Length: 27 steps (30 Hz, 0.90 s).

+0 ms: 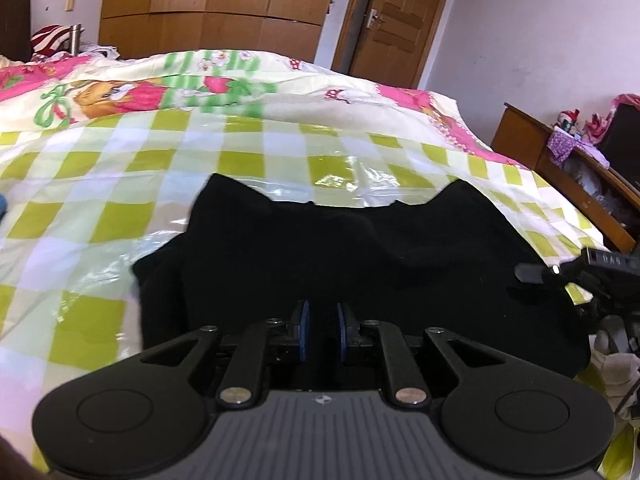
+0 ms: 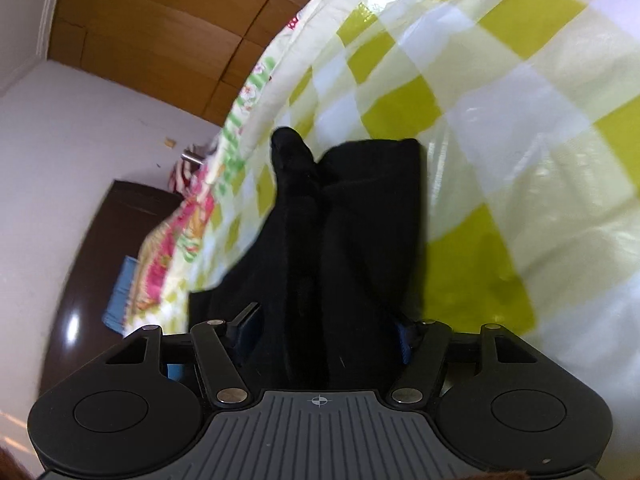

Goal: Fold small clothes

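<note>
While the black garment is lying spread on the green-and-white checked plastic sheet covering the bed, the left gripper is hovering at its near edge, blue pads standing slightly apart with only dark cloth showing behind the gap; whether any fabric is caught between them cannot be told. Right gripper: jaws standing wide, a thick bunched fold of the same garment filling the space between them and running forward from the claw; whether they are pinching it cannot be told. Right gripper's tip is showing at the garment's right edge in the left wrist view. Wooden wardrobe and door are standing beyond the bed.
</note>
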Each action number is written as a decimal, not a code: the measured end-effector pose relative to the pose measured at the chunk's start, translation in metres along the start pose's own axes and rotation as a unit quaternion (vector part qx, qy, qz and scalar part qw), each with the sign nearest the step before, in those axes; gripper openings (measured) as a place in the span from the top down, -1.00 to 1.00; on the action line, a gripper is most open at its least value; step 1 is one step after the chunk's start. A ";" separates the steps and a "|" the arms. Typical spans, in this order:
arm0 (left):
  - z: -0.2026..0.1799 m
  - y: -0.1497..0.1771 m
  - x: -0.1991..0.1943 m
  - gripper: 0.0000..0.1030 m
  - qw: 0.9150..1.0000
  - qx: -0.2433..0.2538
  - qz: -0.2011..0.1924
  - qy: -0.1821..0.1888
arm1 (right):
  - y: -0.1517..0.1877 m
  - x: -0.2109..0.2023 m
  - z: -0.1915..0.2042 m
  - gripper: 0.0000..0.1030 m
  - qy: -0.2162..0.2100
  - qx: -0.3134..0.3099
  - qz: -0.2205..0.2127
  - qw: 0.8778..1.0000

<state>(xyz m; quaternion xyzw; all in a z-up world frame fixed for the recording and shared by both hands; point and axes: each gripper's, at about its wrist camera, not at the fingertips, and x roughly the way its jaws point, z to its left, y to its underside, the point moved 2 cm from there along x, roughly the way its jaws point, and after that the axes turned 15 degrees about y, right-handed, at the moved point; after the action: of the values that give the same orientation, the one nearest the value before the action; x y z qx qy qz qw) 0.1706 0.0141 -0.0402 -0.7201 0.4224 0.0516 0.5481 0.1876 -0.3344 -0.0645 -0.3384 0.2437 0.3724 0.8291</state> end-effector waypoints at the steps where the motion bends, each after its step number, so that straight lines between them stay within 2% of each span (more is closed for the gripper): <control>1: -0.001 0.000 0.006 0.44 1.000 0.004 0.007 -0.002 | 0.000 0.001 0.002 -0.24 -0.004 -0.001 -0.003 1.000; 2: -0.002 0.001 0.011 0.44 1.000 0.006 0.015 -0.007 | 0.001 0.001 0.005 -0.11 -0.001 -0.002 -0.008 1.000; 3: -0.004 0.002 0.017 0.44 1.000 0.010 0.024 -0.012 | 0.003 0.000 0.010 0.25 0.013 -0.009 -0.010 1.000; 4: -0.005 0.004 0.021 0.44 0.999 0.015 0.033 -0.015 | 0.004 -0.003 0.011 0.38 0.024 -0.012 -0.012 1.000; 6: -0.009 0.006 0.027 0.44 0.998 0.024 0.047 -0.021 | 0.007 -0.016 0.007 0.49 0.010 0.004 -0.013 1.000; 10: -0.024 0.013 0.032 0.44 0.997 0.028 0.063 -0.016 | 0.018 -0.035 0.002 0.52 0.014 0.013 -0.021 1.000; 14: -0.051 0.023 0.038 0.44 0.993 0.075 0.084 -0.021 | 0.020 -0.053 -0.003 0.52 0.025 0.028 -0.030 0.999; 18: -0.058 0.023 0.039 0.43 0.994 0.062 0.091 -0.006 | 0.016 -0.067 -0.004 0.52 0.055 0.030 -0.044 0.997; 27: -0.053 0.026 0.033 0.41 0.995 0.045 0.087 0.002 | 0.017 -0.076 0.058 0.52 0.098 -0.039 -0.084 0.991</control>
<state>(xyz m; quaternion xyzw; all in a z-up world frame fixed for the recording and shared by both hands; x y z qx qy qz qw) 0.1539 -0.0495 -0.0572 -0.6552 0.4862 0.0788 0.5728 0.1371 -0.3172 0.0169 -0.4248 0.2802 0.2760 0.8154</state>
